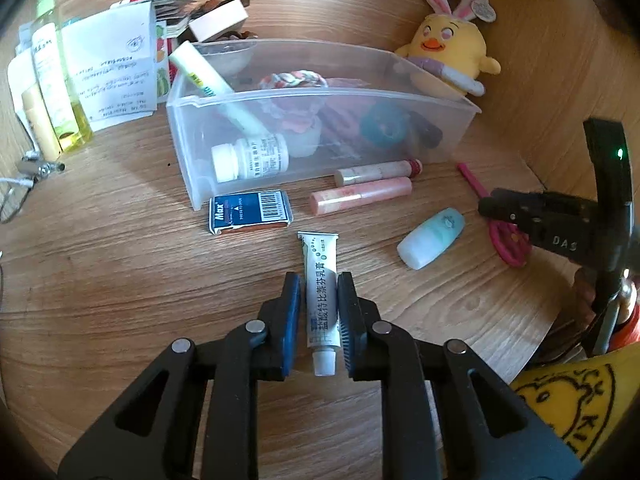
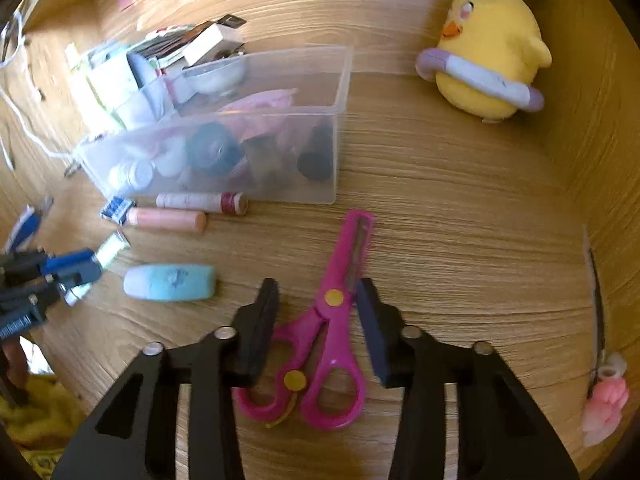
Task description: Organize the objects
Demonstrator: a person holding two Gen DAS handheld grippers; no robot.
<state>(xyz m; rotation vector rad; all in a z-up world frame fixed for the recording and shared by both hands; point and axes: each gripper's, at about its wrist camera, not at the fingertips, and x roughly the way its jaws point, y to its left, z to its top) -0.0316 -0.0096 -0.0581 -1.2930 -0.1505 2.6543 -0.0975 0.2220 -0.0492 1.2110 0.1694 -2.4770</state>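
The wooden worktop [image 1: 120, 280] carried everything. On it stood the clear plastic bin [image 1: 320, 96], already holding a white pill bottle [image 1: 250, 158] and a leaning tube, with hair ties and other small things I could not make out. A yellow plush chick [image 1: 452, 56] sat behind its far right corner. Just in front of the bin lay two pink tubes [image 1: 360, 196] side by side and a blue box [image 1: 251, 210]; a pale blue bottle [image 1: 432, 238] lay farther right.

My left hand-held gripper [image 1: 319, 300] was clamped on a white ointment tube [image 1: 320, 292] — cap toward me, pads pressing both sides. My right hand-held gripper [image 2: 316, 300] straddled pink scissors [image 2: 328, 320] lying flat on the worktop — its pads stood clear of them, gripping nothing.
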